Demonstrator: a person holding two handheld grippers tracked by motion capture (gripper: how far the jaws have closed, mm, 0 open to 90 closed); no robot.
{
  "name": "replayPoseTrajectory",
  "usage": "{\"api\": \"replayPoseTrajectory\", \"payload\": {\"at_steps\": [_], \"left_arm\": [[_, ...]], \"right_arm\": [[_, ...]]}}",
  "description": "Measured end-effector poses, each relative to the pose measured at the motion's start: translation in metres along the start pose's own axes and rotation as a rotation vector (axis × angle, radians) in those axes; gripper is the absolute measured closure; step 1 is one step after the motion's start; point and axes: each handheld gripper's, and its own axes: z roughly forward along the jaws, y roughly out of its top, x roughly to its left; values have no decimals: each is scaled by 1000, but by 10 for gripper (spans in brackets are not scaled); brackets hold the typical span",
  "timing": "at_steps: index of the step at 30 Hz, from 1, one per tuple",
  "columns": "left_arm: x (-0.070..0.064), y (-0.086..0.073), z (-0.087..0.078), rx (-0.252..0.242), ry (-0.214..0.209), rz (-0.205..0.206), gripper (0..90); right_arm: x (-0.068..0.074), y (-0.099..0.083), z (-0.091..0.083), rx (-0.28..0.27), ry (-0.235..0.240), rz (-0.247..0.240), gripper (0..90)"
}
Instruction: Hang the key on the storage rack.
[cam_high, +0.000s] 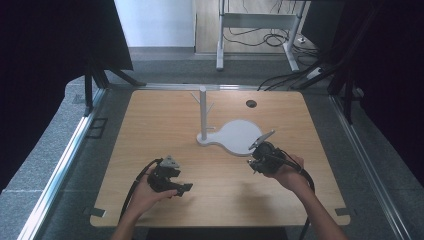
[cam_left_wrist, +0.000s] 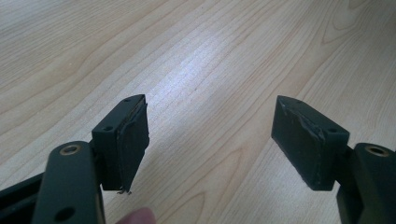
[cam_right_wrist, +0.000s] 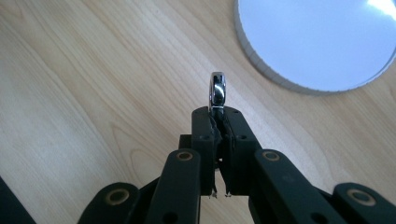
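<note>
resting on a pale wooden table (cam_high: 165, 125) — a white stand (cam_high: 235, 136) with a flat rounded base and an upright post (cam_high: 203, 112) carrying short angled pegs, set slightly past the middle of the tabletop in the high view. a small dark round hole (cam_high: 251, 103) sits in the table surface behind the base, well apart from it.

left gripper (cam_high: 181, 188): held in the person's left hand (cam_high: 145, 195) near the front edge of the table, left of centre, a cable trailing from it toward the person. in the left gripper view its two black jaws stand wide apart with nothing between them, bare wood grain showing in the gap; a fingertip (cam_left_wrist: 137, 217) shows at the bottom edge.

right gripper (cam_high: 253, 161): held in the person's right hand (cam_high: 290, 172) at front right, just beside the near edge of the stand's base. in the right gripper view its jaws are pressed together on a thin shiny metal piece (cam_right_wrist: 217, 91), of which a small rounded chrome end sticks out past the jaw tips; what the piece is cannot be told from this much. the piece hangs above bare wood, close to the curved rim of the white base (cam_right_wrist: 317, 42) but not touching it.

surroundings — grey carpet around the table, dark curtains at both sides, metal frame legs and loose cables on the floor beyond.
</note>
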Motion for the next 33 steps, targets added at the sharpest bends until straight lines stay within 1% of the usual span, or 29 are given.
{"api": "replayPoseTrajectory", "payload": {"at_steps": [8,12,15,24,33], "left_arm": [[0,0,1,2,-1,3,280],[0,0,1,0,-1,1,280],[0,0,1,1,-3,0,280],[1,0,1,-1,-2,-3,280],[0,0,2,5,-4,5,280]], "right_arm": [[-3,16,0,-11,1,-4,845],[-4,21,1,-9,3,-7,845],[-5,28,3,-7,4,-8,845],[-8,40,6,-13,3,-7,845],[-10,51,6,-23,4,-3,845]]}}
